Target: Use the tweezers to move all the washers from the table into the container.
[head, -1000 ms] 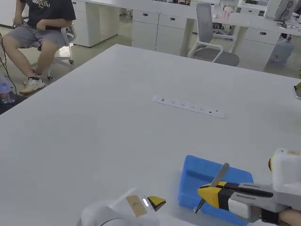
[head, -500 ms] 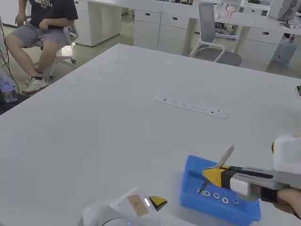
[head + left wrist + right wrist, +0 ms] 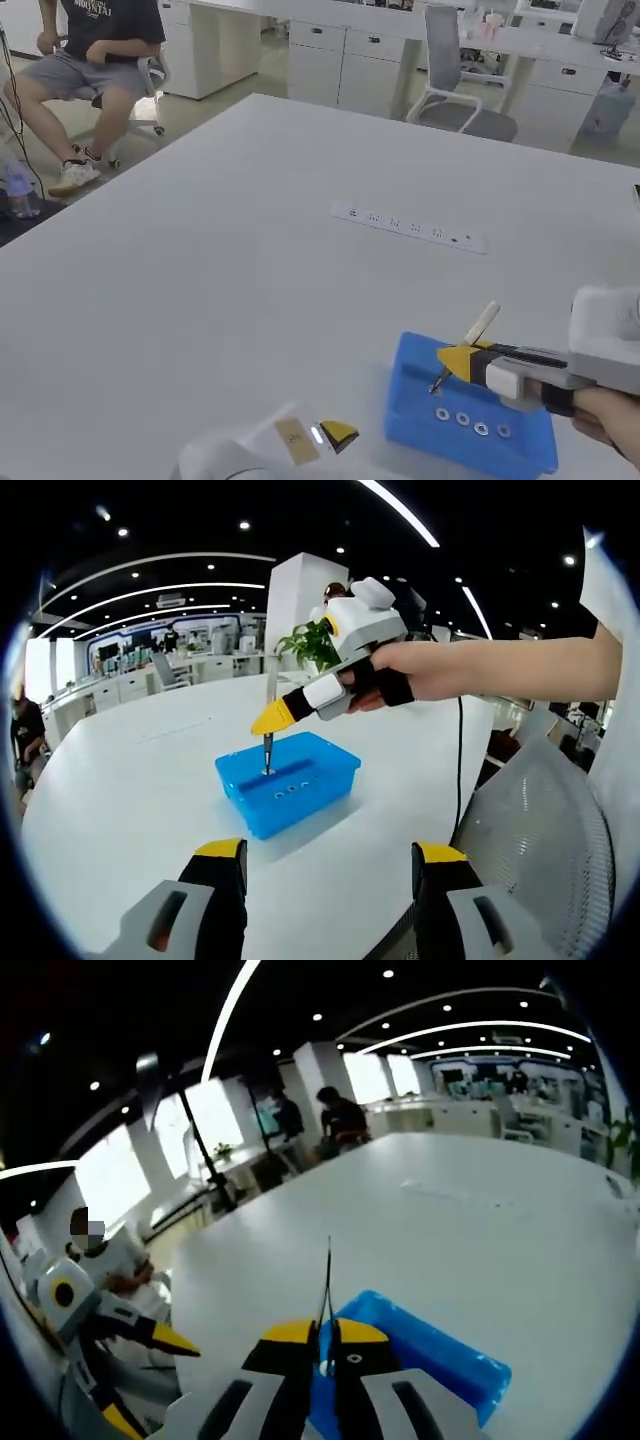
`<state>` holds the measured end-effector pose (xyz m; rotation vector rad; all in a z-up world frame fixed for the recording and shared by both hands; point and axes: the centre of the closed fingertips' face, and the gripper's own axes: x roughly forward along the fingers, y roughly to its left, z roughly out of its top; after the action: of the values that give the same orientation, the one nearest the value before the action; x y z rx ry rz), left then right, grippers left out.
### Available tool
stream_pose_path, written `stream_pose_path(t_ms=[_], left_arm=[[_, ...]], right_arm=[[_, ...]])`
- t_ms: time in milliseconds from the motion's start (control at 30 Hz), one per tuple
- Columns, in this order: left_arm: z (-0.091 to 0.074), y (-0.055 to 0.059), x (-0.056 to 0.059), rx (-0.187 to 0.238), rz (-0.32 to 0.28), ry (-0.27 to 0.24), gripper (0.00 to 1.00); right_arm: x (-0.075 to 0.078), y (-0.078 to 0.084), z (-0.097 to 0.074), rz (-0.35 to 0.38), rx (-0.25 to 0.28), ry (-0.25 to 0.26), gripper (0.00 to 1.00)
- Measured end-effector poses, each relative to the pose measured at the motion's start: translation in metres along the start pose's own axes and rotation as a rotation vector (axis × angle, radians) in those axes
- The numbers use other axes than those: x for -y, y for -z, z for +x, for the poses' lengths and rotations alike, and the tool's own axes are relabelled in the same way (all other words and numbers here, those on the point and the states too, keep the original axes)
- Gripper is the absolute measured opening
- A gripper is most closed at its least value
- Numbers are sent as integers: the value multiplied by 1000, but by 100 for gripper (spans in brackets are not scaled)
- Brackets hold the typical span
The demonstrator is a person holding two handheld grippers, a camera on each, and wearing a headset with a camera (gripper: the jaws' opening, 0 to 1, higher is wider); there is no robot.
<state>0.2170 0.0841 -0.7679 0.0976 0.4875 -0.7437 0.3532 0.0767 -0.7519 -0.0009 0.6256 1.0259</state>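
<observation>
Head view change: tweezers [image 3: 481, 323] more upright than a second ago, tips inside container [image 3: 397, 412]
Right claw [image 3: 456, 362]: clamped on tweezers
Left claw [image 3: 325, 852]: apart, empty
Washers [image 3: 462, 419]: four in container, none seen on desk [image 3: 250, 250]; likely near done

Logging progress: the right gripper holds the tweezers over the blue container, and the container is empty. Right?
Not empty: a row of washers lies in the blue container, as the head view shows. The right gripper does hold the tweezers over it.
</observation>
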Motion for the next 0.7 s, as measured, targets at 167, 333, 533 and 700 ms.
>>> stream_pose_path(t_ms=[167, 333, 533, 700], left_arm=[[0, 0, 0, -1, -1, 1, 67], [0, 0, 0, -2, 0, 2, 67], [0, 1, -1, 0, -2, -2, 67], [0, 1, -2, 1, -3, -3, 67]], right_arm=[[8, 2, 5, -52, -10, 23, 4], [12, 7, 11, -96, -24, 31, 4], [14, 14, 19, -190, -28, 28, 4], [14, 22, 25, -232, -41, 23, 4]])
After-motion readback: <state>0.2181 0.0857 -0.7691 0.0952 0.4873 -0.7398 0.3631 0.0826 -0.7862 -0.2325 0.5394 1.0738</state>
